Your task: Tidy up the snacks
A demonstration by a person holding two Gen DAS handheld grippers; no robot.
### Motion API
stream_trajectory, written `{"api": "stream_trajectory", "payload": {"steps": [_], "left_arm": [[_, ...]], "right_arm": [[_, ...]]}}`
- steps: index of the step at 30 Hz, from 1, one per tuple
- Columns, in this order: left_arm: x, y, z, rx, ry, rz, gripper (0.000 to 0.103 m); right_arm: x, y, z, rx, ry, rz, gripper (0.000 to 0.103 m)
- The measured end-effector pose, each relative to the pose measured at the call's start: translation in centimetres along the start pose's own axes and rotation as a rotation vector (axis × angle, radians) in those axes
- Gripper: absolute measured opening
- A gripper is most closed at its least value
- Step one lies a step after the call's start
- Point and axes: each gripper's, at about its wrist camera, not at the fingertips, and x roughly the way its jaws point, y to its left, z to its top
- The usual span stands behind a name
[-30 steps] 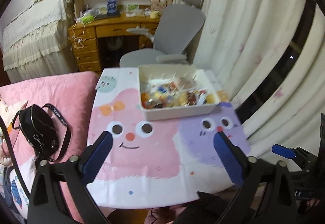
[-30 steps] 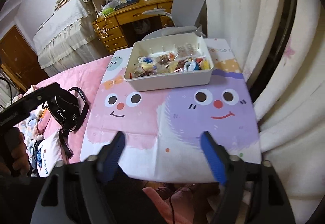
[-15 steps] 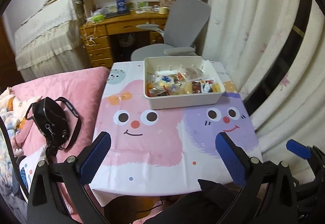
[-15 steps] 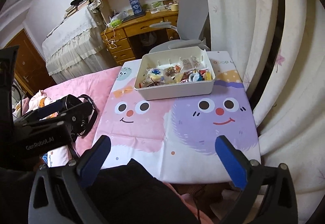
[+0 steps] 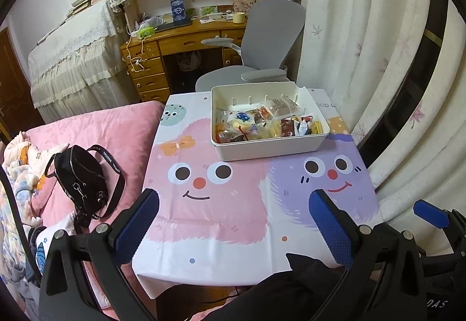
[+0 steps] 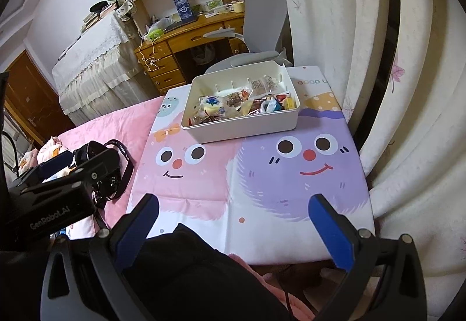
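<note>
Snacks (image 5: 268, 124) all lie inside the white bin (image 5: 271, 147); I see none on the cartoon tablecloth (image 5: 221, 204) around it. My left gripper (image 5: 233, 214) and right gripper (image 6: 233, 217) hang wide, empty, short of the bin. Sorting looks finished.

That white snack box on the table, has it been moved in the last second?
No. The white snack box sits on the same spot of the cartoon tablecloth, just above the pink face's eyes; only the cameras have pulled back.
</note>
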Motion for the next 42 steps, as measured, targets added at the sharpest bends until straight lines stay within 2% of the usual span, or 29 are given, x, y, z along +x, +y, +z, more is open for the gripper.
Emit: {"api": "stream_trajectory", "payload": {"steps": [42], "left_arm": [[2.5,-2.0,1.1,0.004,0.032,-0.024,0.102]], "right_arm": [[1.5,-1.6,1.3,-0.013,0.055,-0.020,0.103]]}}
